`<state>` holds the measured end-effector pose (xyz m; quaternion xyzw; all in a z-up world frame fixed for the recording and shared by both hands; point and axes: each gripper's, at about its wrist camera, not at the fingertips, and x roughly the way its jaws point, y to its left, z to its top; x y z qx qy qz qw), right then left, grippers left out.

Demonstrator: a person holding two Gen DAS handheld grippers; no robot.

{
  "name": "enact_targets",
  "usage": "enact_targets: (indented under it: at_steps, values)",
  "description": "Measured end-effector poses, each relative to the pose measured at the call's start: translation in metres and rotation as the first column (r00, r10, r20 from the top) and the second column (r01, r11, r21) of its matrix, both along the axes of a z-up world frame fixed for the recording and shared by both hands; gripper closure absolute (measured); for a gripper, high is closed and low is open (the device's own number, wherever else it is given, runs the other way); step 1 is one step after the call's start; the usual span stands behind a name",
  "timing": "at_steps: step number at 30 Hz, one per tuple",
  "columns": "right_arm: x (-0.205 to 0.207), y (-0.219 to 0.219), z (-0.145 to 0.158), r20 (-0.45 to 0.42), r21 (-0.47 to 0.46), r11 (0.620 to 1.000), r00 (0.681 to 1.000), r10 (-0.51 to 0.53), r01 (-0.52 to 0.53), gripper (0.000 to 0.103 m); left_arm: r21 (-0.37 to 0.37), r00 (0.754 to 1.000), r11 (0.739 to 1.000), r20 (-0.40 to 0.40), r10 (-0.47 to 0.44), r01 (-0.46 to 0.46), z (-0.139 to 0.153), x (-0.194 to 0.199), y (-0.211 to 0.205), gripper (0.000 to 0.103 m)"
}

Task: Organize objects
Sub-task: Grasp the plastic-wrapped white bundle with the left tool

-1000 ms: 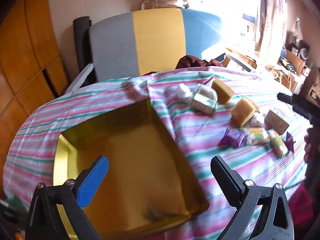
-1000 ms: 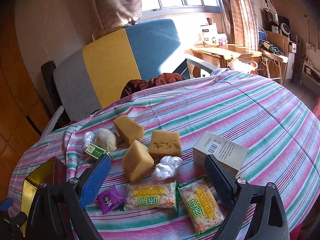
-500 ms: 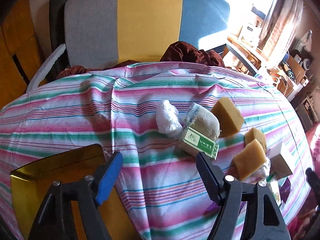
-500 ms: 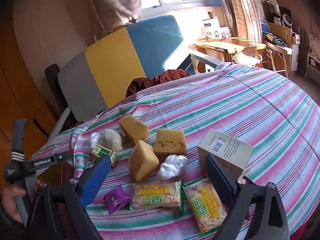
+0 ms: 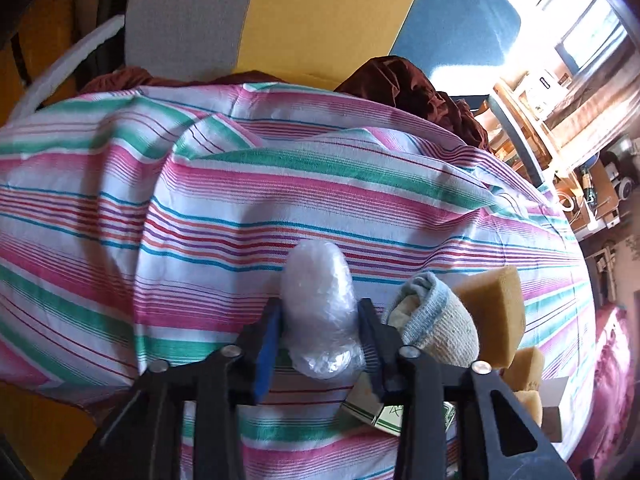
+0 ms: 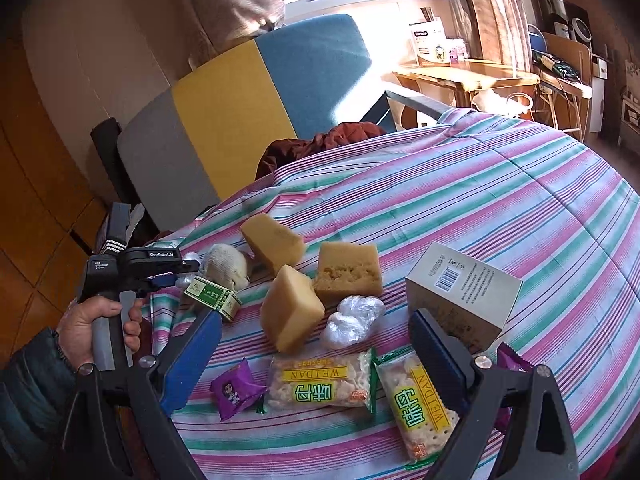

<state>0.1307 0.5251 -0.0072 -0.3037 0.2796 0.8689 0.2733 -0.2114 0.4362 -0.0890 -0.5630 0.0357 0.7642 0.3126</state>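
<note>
My left gripper (image 5: pixel 320 307) is shut on a white plastic-wrapped bundle (image 5: pixel 316 272) that lies on the striped tablecloth (image 5: pixel 240 200). Its pads press both sides of the bundle. Right beside it lie a grey sock ball (image 5: pixel 436 328), a small green box (image 5: pixel 384 410) and a yellow sponge (image 5: pixel 496 308). In the right wrist view a hand (image 6: pixel 92 320) holds the left gripper (image 6: pixel 180 276) at the far left. My right gripper (image 6: pixel 315 315) hangs open above two cracker packets (image 6: pixel 320 384), with nothing between its fingers.
Three yellow sponges (image 6: pixel 348 272), a second plastic bundle (image 6: pixel 352 320), a white carton (image 6: pixel 460 288) and a purple packet (image 6: pixel 236 388) lie nearby. A gold tray edge (image 5: pixel 36 432) shows at the lower left. A grey, yellow and blue chair (image 6: pixel 240 100) stands behind the table.
My left gripper swung from over the gold tray to the plastic bundle, dropped toward it and closed on it. The right gripper stayed where it was.
</note>
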Motion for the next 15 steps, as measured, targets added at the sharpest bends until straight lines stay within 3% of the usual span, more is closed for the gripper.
enact_targets:
  at_steps: [5,15]
  values:
    - [0.013,0.014,0.006,-0.019,0.011,0.998,0.998,-0.055,0.055,0.007,0.055,1.000,0.998,0.006,-0.004,0.004,0.007,0.015,-0.014,0.067]
    - [0.042,0.055,0.003,-0.029,-0.076,0.985,0.987,-0.160,0.157,0.021,0.096,0.974,0.981,-0.171,-0.149,0.167,0.067,0.091,-0.059,0.067]
